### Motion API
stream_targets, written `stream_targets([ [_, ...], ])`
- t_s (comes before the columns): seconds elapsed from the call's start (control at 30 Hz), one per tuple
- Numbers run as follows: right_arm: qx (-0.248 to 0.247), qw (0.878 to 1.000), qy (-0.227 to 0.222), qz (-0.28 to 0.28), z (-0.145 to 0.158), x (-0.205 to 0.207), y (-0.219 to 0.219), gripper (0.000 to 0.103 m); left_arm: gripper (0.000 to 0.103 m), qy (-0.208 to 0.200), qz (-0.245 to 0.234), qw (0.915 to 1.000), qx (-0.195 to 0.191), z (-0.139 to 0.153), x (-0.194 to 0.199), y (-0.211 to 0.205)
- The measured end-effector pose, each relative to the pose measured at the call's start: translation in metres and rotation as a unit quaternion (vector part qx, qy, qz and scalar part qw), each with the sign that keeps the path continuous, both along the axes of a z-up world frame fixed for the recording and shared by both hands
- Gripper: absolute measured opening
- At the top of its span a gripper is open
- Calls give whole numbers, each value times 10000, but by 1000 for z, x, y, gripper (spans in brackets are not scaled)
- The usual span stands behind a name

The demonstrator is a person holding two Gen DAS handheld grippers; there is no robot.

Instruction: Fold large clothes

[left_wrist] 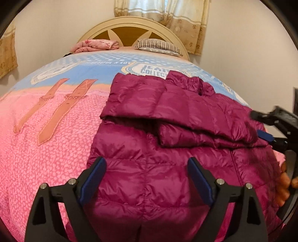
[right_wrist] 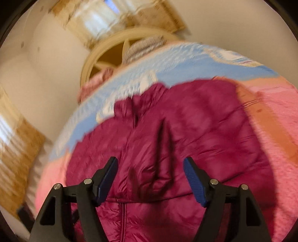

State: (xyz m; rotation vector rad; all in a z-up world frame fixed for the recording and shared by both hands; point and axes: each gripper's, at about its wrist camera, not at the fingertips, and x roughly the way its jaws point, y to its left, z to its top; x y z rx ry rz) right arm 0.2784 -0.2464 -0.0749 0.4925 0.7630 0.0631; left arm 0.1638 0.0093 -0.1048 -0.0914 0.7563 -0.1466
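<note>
A magenta quilted puffer jacket (left_wrist: 167, 141) lies spread on the bed, with both sleeves folded across its chest. My left gripper (left_wrist: 147, 162) hovers open above the jacket's lower body, nothing between its blue pads. The right gripper (left_wrist: 264, 128) shows at the right edge of the left wrist view, over the jacket's side, with a hand behind it. In the blurred right wrist view the jacket (right_wrist: 186, 130) fills the middle, collar and zip towards the top. My right gripper (right_wrist: 150, 163) stands open above a folded sleeve, its pads clear of the cloth.
The bed has a pink and light blue printed cover (left_wrist: 46, 149). At the far end stand a cream headboard (left_wrist: 130, 24), a folded pink blanket (left_wrist: 95, 45) and a striped pillow (left_wrist: 158, 45). Curtains (left_wrist: 177, 16) hang behind it.
</note>
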Motion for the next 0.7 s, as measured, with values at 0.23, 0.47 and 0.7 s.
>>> stream_targets([
  [0.23,-862,9959,92,245,-4,4,32,21,91,-94,19,9999,-61,9,-7,13],
  [0.47,-1070,9942,1,74,2,-26,17,21,91,-481,322,9983,-50,38,16,32],
  [0.7,-1094,9937,237,-24,-23,-20,12,21,91,-786,591,9938,517,54,70,16],
])
